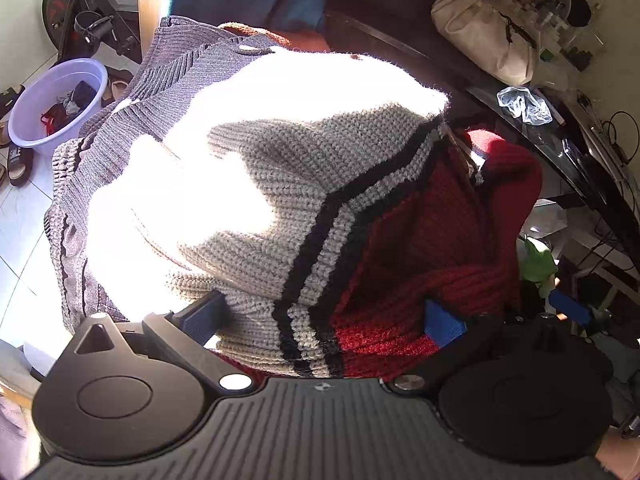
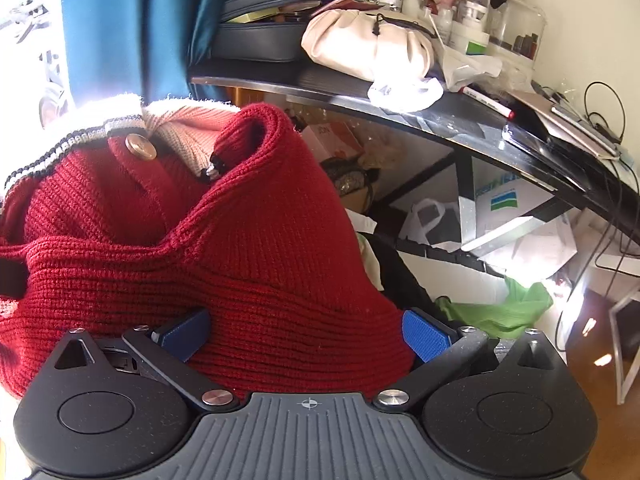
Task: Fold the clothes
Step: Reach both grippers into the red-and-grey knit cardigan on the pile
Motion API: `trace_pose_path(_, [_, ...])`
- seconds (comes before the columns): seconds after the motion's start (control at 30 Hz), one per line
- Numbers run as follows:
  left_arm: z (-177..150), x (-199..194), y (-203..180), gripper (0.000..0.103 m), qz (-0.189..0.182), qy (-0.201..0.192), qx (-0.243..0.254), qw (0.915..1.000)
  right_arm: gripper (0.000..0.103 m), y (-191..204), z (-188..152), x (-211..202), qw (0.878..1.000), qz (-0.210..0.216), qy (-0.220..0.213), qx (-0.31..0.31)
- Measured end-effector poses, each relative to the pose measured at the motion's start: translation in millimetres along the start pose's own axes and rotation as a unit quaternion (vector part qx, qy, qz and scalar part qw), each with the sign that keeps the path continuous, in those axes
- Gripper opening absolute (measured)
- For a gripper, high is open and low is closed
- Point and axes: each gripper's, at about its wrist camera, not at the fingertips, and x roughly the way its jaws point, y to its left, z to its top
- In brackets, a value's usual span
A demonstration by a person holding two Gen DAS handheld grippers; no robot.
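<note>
Sweater (image 1: 280, 208): a knit of grey, black stripes and red, bunched into a mound that fills most of the left wrist view; strong sun washes its upper grey part to white. In the right wrist view its red part (image 2: 240, 240) fills the left and middle, with a round gold button (image 2: 140, 147) near the top.
Sweater place: held up close before both cameras; what it rests on is hidden beneath it.
Left gripper (image 1: 324, 320): fingers spread wide, the blue pads (image 1: 442, 326) pressed into the knit on either side, with the grey and red fold bulging between them.
Right gripper (image 2: 304, 336): fingers likewise spread, the blue pad (image 2: 424, 340) against the right edge of the red knit and the other pad sunk into it on the left; a thick roll of red fabric lies between them.
Counter (image 2: 440, 120): dark and glossy, behind and to the right of the sweater, crowded with clutter.
Bag (image 2: 368, 46): cream, soft, lying on the counter; jars and bottles stand behind it.
Curtain (image 2: 132, 24): teal, hanging behind the sweater at upper left of the right wrist view.
Basin (image 1: 56, 100): pale purple, on the tiled floor at far left of the left wrist view, with small items inside; sandals lie beside it.
Green cloth (image 2: 500, 308): on the floor under the counter, just right of the right gripper.
</note>
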Motion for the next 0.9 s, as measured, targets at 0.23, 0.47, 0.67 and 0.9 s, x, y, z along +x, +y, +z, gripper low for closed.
trace_pose_path(0.23, [-4.9,2.3,11.9,0.103,-0.028,-0.006,-0.039,0.9988,0.102,1.2,4.1,2.0,1.000,-0.006,0.011,0.003])
trace_pose_path(0.47, [-11.7,-0.1,10.5,0.103,-0.022,-0.026,-0.040,0.9986,0.102,-0.2,1.6,2.0,1.000,-0.006,0.009,0.013])
trace_pose_path(0.67, [-9.9,-2.9,11.3,0.103,-0.025,-0.029,-0.025,0.9990,0.102,-6.5,-0.4,2.5,1.000,0.010,0.007,0.021])
trace_pose_path(0.9, [-24.7,-42.6,-3.6,0.103,-0.003,-0.106,0.078,0.9914,0.102,-27.1,5.0,-2.9,0.994,0.044,0.034,0.089])
